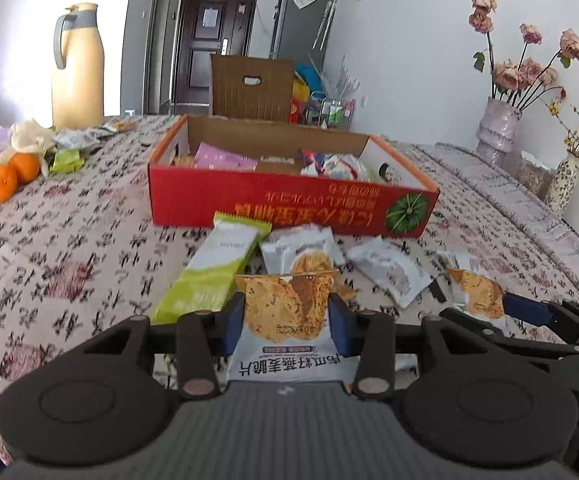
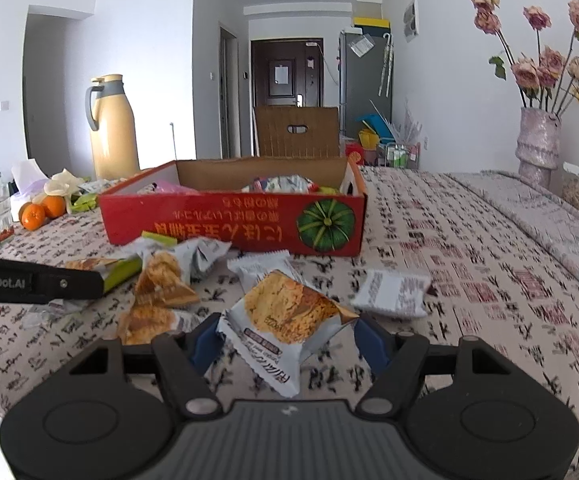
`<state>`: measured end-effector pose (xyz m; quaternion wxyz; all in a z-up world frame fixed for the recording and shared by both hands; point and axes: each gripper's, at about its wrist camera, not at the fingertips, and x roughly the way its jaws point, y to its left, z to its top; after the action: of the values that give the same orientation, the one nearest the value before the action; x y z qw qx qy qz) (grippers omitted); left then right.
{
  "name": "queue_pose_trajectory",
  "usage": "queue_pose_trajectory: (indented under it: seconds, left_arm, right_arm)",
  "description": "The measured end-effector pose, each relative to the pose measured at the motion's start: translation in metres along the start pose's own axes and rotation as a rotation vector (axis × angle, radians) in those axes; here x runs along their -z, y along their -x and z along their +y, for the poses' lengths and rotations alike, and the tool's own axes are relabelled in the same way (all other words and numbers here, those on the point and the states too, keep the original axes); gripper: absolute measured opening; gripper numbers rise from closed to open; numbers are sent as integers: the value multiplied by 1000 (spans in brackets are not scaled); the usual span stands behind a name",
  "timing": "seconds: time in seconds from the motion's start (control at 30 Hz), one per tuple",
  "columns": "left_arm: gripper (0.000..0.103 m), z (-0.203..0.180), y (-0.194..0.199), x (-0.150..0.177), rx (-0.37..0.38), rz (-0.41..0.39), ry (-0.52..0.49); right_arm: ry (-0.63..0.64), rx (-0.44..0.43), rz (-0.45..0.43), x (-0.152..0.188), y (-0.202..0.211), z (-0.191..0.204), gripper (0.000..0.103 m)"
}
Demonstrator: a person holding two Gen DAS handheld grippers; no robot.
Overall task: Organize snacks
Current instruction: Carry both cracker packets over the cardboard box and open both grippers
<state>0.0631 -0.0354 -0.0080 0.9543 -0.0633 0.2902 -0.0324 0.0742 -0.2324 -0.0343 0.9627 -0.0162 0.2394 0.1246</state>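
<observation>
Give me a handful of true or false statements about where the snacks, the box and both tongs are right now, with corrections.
1. The left tongs are shut on an oat crisp packet. True.
2. The right tongs are empty. False: they grip another oat crisp packet.
3. The red box already holds snacks. True.
4. The green wafer packet lies inside the box. False: it lies on the tablecloth before the box.
5. The oranges are in the box. False: they sit outside, near the yellow jug.

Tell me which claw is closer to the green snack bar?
Left. The left claw, shut on a packet, sits right beside the green bar. The right claw, holding another packet, is farther off to the bar's right.
</observation>
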Motion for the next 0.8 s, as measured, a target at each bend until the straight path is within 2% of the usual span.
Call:
queue_pose_trajectory:
  seconds: [0.3,0.53,0.8]
  left_arm:
    - [44,1,-6,-33,18,-62,-9]
    - [44,4,-16,-69,19,-121,-23]
    - [44,12,-37,-108,23,-147,-18]
  right_arm:
    - [39,-14,-39,-28,-20,13,71]
    - [67,-10,-87,-64,-42,22,71]
    - [86,-14,-123,-107,-76,32,71]
